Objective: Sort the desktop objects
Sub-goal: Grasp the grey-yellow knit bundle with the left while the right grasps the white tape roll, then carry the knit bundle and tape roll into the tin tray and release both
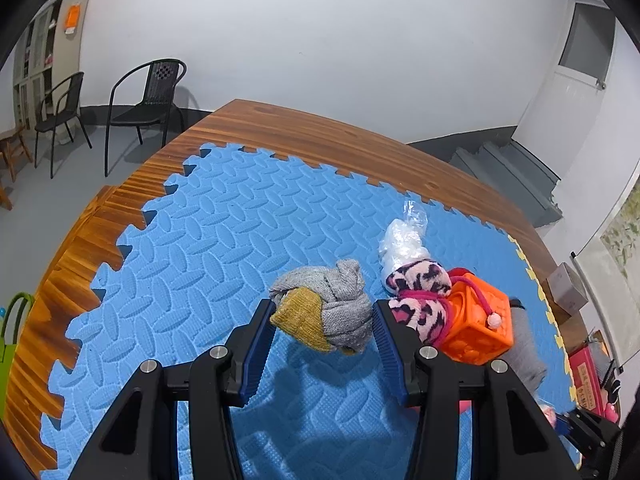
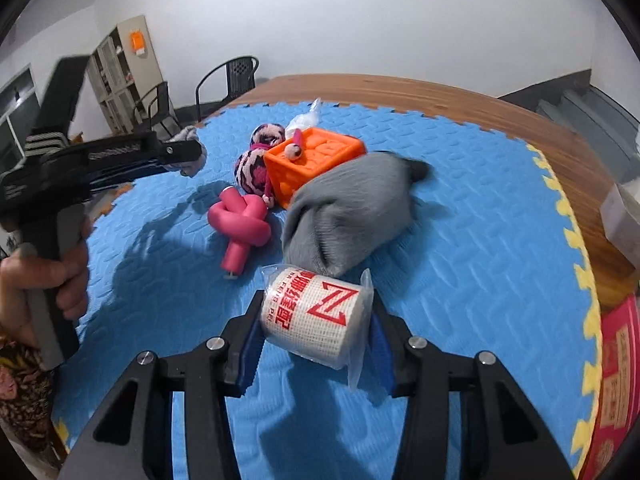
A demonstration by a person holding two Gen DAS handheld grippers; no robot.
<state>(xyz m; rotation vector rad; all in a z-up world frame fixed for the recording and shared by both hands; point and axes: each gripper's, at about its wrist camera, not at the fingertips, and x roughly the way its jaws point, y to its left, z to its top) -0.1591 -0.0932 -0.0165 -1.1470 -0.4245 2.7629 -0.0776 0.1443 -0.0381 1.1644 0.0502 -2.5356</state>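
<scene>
An orange cube [image 1: 478, 322] crowds the right while the left hand-held gripper [image 1: 323, 312] clamps a knotted sock bundle [image 1: 326, 306], and the right hand-held gripper [image 2: 316, 320] pinches a wrapped paper roll [image 2: 314, 316].

1. The left gripper [image 1: 325, 322] holds a knotted grey and mustard sock bundle [image 1: 326, 308] between its fingers [image 1: 256, 344], lifted above the blue foam mat [image 1: 208, 248].
2. Just right lie pink leopard-print earmuffs [image 1: 420, 296], touching an orange cube [image 1: 478, 320].
3. Behind them sits what looks like a crumpled clear plastic bag [image 1: 402, 240].
4. The wooden bench [image 1: 320, 132] borders the mat.
</scene>
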